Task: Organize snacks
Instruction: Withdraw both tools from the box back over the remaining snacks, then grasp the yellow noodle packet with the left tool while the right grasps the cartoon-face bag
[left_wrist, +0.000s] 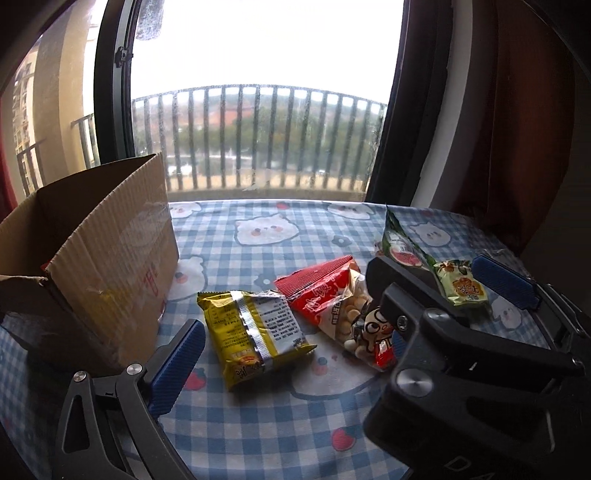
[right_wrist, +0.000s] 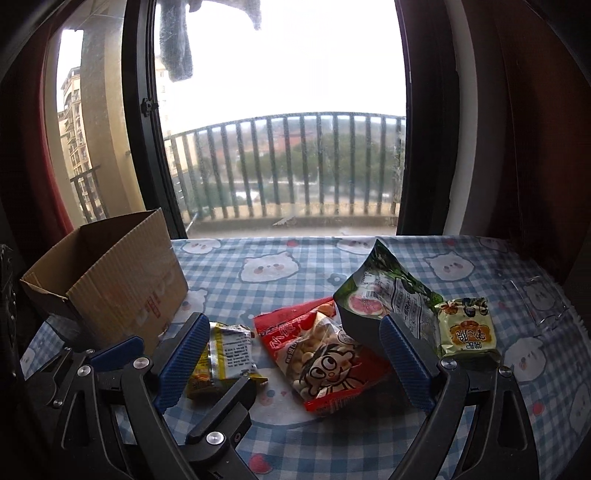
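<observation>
A table covered in a blue-and-white checked cloth printed with white cartoon cats (left_wrist: 258, 424) stands before a dark-framed window with a railed balcony (left_wrist: 258, 140) outside. On the cloth at about 9 o'clock in both wrist views stands an open brown corrugated cardboard box (left_wrist: 110, 258), its flaps up.

Four snack packets lie on the cloth to the right of the box. Near the centre of the left wrist view lies a yellow foil packet with a white printed label and silver seam (left_wrist: 255, 332), face down. Just to its right, at about 3 o'clock from it, lies a red and clear bag of small round biscuits with a cartoon face (left_wrist: 332, 306). Beyond that, toward 1 o'clock, a green pouch showing a pink cut fruit (right_wrist: 384, 295) props up with one end raised, and a small pale green and orange packet (right_wrist: 467, 330) touches its right side.

The left gripper (left_wrist: 354, 314) hovers above the cloth with its blue ribbed pads spread wide on either side of the packets, pinching nothing. The right gripper (right_wrist: 291, 360) is likewise spread wide, the red bag showing between its fingers but not pressed by either pad (right_wrist: 402, 354). The two grippers sit close beside each other, each showing in the other's view.
</observation>
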